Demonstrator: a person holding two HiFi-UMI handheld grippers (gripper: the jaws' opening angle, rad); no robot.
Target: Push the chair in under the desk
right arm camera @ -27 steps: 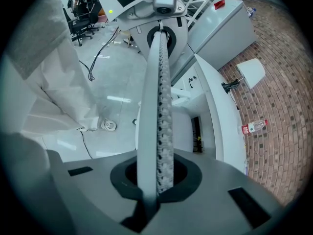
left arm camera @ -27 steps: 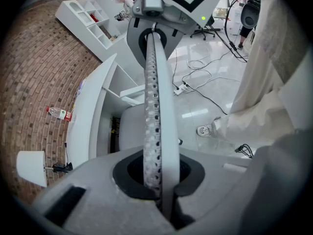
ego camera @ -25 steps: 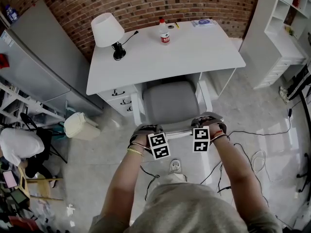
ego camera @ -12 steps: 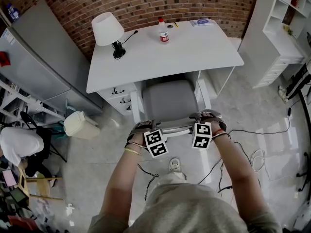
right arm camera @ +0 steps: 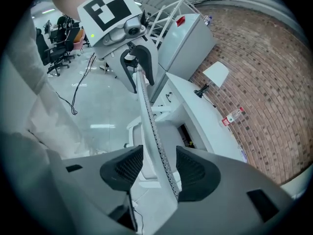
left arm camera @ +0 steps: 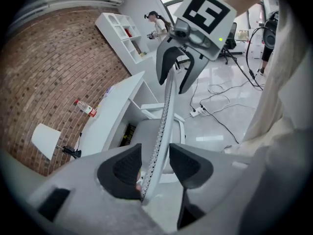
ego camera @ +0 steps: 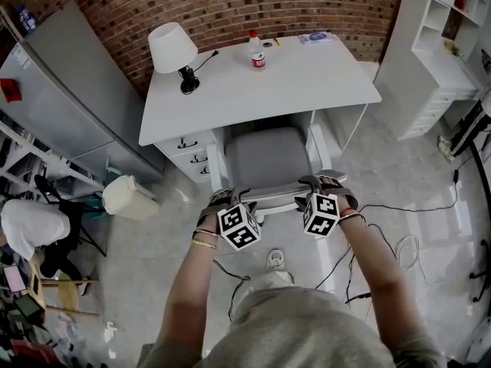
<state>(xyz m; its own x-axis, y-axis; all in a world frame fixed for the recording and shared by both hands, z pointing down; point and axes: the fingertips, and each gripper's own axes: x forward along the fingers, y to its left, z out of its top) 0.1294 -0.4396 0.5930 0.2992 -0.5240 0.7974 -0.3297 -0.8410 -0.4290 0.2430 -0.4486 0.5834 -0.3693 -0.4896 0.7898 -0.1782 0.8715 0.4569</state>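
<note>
The grey-seated white chair [ego camera: 268,159] stands with its seat front tucked under the white desk [ego camera: 253,83]. Its thin perforated backrest [ego camera: 276,198] faces me. My left gripper [ego camera: 230,200] straddles the backrest's top edge near its left end, and my right gripper [ego camera: 322,184] straddles it near the right end. In the left gripper view the backrest edge [left arm camera: 164,116] runs between the pads of the left gripper [left arm camera: 155,163], whose jaws are opening with a gap showing. In the right gripper view the right gripper [right arm camera: 160,168] is open around the backrest edge [right arm camera: 149,116], clear of it on both sides.
On the desk are a white lamp [ego camera: 172,46] and a bottle [ego camera: 258,51]. A drawer unit [ego camera: 188,156] sits under the desk's left side, with a pale bin [ego camera: 129,196] and a grey cabinet [ego camera: 69,83] further left. White shelving [ego camera: 445,37] stands right; cables [ego camera: 399,244] cross the floor.
Both grippers were shut on the backrest's top edge and have opened off it. The hands have drawn back slightly toward me. The chair stays where it was.
</note>
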